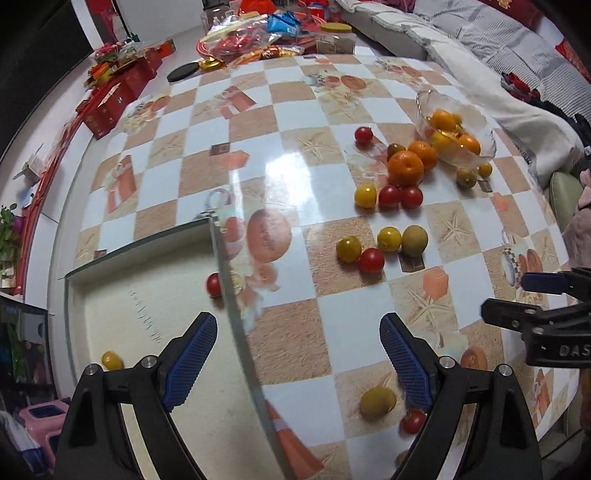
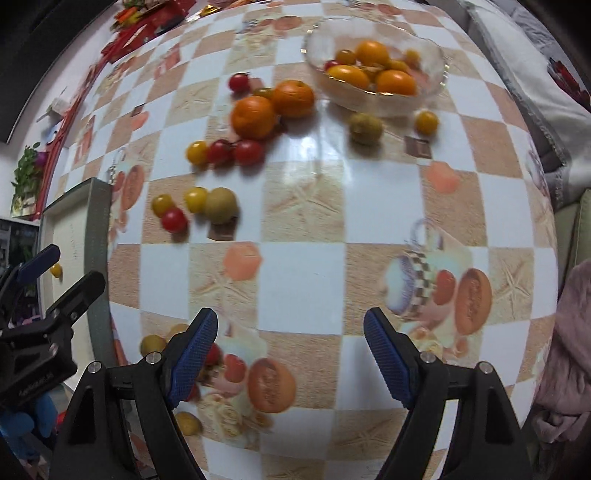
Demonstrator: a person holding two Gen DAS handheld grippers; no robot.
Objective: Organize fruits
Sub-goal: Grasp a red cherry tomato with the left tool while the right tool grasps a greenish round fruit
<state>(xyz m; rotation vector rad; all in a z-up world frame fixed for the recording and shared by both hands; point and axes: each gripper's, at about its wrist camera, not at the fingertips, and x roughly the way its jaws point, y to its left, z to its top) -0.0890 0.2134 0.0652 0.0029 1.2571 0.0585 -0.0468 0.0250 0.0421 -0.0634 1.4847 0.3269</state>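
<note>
A glass bowl (image 1: pixel 424 101) (image 2: pixel 440 61) with mandarins and small tomatoes stands at the far right of the checkered table. Beside it lie two mandarins (image 1: pixel 405 168) (image 2: pixel 254 117), and red and yellow cherry tomatoes (image 1: pixel 389 195) (image 2: pixel 220 151) and greenish fruits (image 1: pixel 414 240) (image 2: pixel 221 205) are scattered nearer. My left gripper (image 1: pixel 297 360) (image 2: pixel 59 278) hangs open over the table's left edge, holding nothing. A greenish fruit (image 1: pixel 377 402) and a red tomato (image 1: pixel 413 421) lie by its right finger. My right gripper (image 2: pixel 291 356) (image 1: pixel 524 299) is open and empty above bare cloth.
A red tomato (image 1: pixel 213 284) and a yellow tomato (image 1: pixel 112 360) (image 2: pixel 56 270) lie on the beige floor beyond the glass table edge (image 1: pixel 225 280). Red boxes (image 1: pixel 110 99) and snack bags (image 1: pixel 251 33) crowd the far end. A sofa with cushions (image 1: pixel 480 48) runs along the right.
</note>
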